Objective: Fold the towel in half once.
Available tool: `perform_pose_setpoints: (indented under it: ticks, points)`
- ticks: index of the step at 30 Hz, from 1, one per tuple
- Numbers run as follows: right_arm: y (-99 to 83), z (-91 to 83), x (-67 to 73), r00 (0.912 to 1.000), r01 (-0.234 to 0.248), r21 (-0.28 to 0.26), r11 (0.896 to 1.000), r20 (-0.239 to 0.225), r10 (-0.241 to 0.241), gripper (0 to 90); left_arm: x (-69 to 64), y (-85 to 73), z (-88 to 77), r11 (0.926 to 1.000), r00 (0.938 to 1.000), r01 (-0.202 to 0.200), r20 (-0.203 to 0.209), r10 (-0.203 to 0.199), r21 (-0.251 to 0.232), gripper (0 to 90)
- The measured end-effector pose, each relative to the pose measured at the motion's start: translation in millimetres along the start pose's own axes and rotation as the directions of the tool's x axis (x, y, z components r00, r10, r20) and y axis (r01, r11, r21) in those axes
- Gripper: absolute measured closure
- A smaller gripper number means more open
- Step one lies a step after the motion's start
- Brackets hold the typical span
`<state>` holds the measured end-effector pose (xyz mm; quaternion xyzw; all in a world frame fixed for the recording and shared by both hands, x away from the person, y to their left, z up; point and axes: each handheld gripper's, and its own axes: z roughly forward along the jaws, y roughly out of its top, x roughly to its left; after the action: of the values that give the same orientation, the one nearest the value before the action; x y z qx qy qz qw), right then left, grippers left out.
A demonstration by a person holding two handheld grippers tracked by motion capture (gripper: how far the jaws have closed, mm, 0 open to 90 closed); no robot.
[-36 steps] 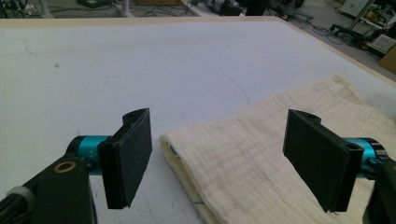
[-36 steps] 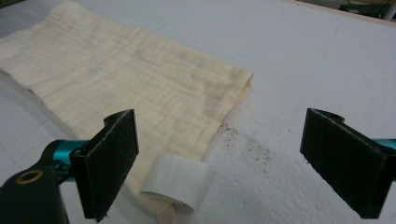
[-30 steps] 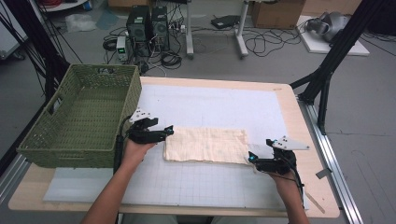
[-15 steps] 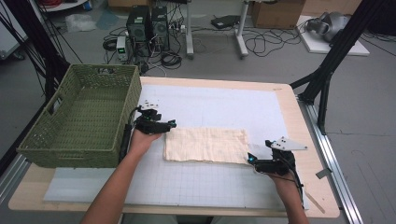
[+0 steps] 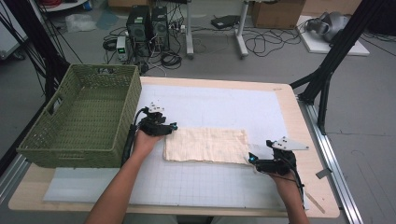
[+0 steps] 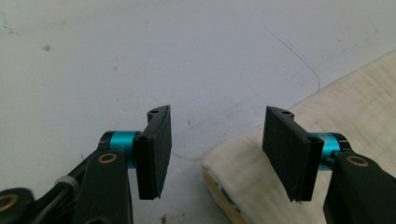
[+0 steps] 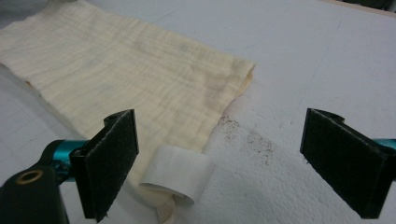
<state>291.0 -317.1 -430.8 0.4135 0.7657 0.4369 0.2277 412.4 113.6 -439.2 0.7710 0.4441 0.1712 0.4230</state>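
Note:
A folded cream cloth [image 5: 205,145] lies flat on the white mat [image 5: 219,105] at mid table. My left gripper [image 5: 172,127] is at the cloth's far left corner. In the left gripper view its jaws [image 6: 217,156] have just been closing, and the cloth's thick folded corner [image 6: 247,182] lies between them; the pads stand apart from it. My right gripper [image 5: 252,159] is low at the cloth's near right corner. In the right gripper view it [image 7: 229,168] stands wide open over the cloth [image 7: 140,79], with a white label [image 7: 177,179] at the corner between the jaws.
A green woven basket [image 5: 84,116] stands on the table's left side, close beside my left hand. Brown crumbs [image 7: 252,137] dot the mat next to the cloth's corner. A black frame leg [image 5: 327,79] rises beyond the right edge.
My left gripper has shifted a little away from me and to the right, up to the cloth's far left corner. The right gripper has stayed put.

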Motion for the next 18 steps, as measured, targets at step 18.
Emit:
perform_pose_setpoints:
  ticks: [18]
  points:
    - [0.2, 0.3, 0.0, 0.9999, -0.014, 0.0, 1.0, 0.003, 0.014, 10.7, 0.1, -5.9, 5.3, 0.9965, 0.9982, -0.057, 0.02, 0.056, 0.061, 60.4]
